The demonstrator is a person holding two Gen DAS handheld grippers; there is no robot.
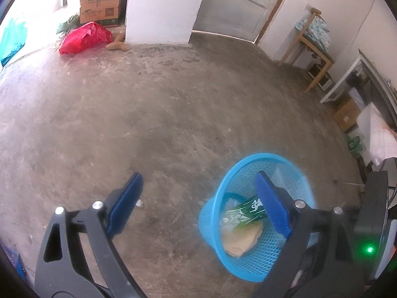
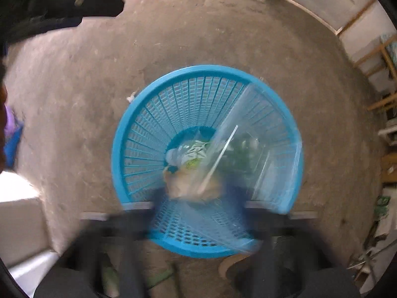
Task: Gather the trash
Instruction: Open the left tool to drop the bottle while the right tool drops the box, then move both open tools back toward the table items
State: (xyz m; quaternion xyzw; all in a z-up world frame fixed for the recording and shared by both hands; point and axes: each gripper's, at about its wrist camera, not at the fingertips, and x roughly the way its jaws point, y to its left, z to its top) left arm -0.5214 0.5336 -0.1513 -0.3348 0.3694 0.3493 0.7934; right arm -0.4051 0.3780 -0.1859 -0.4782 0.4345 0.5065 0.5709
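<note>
A blue mesh basket [image 1: 218, 208] stands on the concrete floor; it also shows in the right wrist view [image 2: 139, 129]. Inside lie a green wrapper [image 1: 244, 212], a brown paper piece [image 1: 242, 242] and a clear plastic sheet [image 2: 245, 144] that leans on the right wall. My left gripper [image 1: 198, 181] is open and empty, left of and above the basket. My right gripper [image 2: 196, 193] hangs right over the basket, motion-blurred, fingers apart with nothing between them. A small white scrap [image 1: 139, 203] lies on the floor by my left finger.
A red plastic bag [image 1: 84, 37] and a cardboard box [image 1: 99, 2] lie at the far left by a white pillar [image 1: 161, 7]. A wooden table [image 1: 310, 42] and shelves [image 1: 359, 94] line the right wall. The left gripper shows at the top left of the right wrist view [image 2: 74, 7].
</note>
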